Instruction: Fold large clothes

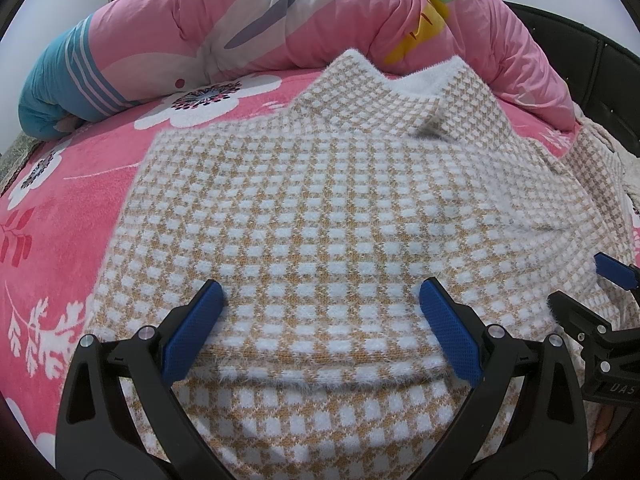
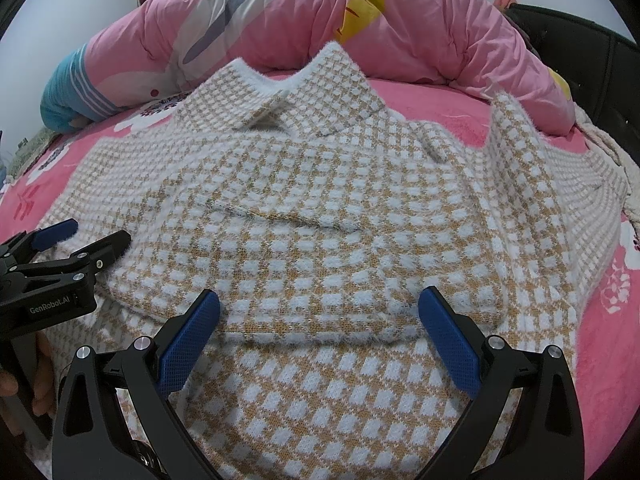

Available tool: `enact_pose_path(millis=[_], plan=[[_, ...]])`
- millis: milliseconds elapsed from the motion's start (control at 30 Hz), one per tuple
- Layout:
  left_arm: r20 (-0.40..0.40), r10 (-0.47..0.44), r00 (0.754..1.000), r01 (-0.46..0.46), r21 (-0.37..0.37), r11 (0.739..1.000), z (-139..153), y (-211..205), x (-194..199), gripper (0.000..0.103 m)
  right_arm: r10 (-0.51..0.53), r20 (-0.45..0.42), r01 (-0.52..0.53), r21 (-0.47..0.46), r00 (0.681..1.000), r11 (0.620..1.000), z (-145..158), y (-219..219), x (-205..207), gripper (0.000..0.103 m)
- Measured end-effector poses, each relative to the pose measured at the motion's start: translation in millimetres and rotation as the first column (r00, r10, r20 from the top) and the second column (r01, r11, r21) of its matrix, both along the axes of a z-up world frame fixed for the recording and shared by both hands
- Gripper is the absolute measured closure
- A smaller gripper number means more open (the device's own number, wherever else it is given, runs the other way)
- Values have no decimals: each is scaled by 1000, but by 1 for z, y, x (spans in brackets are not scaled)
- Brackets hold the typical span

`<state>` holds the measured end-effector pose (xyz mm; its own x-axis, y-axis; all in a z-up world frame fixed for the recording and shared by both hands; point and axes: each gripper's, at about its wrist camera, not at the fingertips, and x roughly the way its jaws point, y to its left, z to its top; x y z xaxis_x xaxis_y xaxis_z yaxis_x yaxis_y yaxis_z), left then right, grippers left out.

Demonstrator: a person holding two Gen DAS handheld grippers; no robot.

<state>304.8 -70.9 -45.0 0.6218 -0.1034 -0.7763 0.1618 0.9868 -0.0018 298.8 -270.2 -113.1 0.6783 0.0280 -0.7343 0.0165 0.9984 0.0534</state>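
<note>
Checked sweater (image 2: 320, 200) flat on bed; L gripper (image 1: 322, 312) & R gripper (image 2: 319, 312) fingers spread wide, holding nothing.

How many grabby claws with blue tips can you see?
2. The left gripper hovers open over the checked sweater near its left side; the right gripper hovers open beside it, further right. None seem hidden.

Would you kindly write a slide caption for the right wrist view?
Open right gripper above a partly folded checked sweater on a pink floral bed cover; open left gripper alongside.
</note>
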Motion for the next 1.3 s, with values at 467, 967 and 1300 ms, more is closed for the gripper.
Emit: enact_pose_path(millis=[467,967,1300], plan=[[2,0,1000,0,0,1000,0,0,0,8,8,-36,-8,0,999,1000,4,0,0,6],[99,-10,995,18,-80,997,35,-4,-9,8,-177,17,175,75,984,982,57,-116,-120,6],[90,-147,985,155,-96,983,47,-87,37,8,-315,-18,309,254,949,917,45,-206,-134,6]])
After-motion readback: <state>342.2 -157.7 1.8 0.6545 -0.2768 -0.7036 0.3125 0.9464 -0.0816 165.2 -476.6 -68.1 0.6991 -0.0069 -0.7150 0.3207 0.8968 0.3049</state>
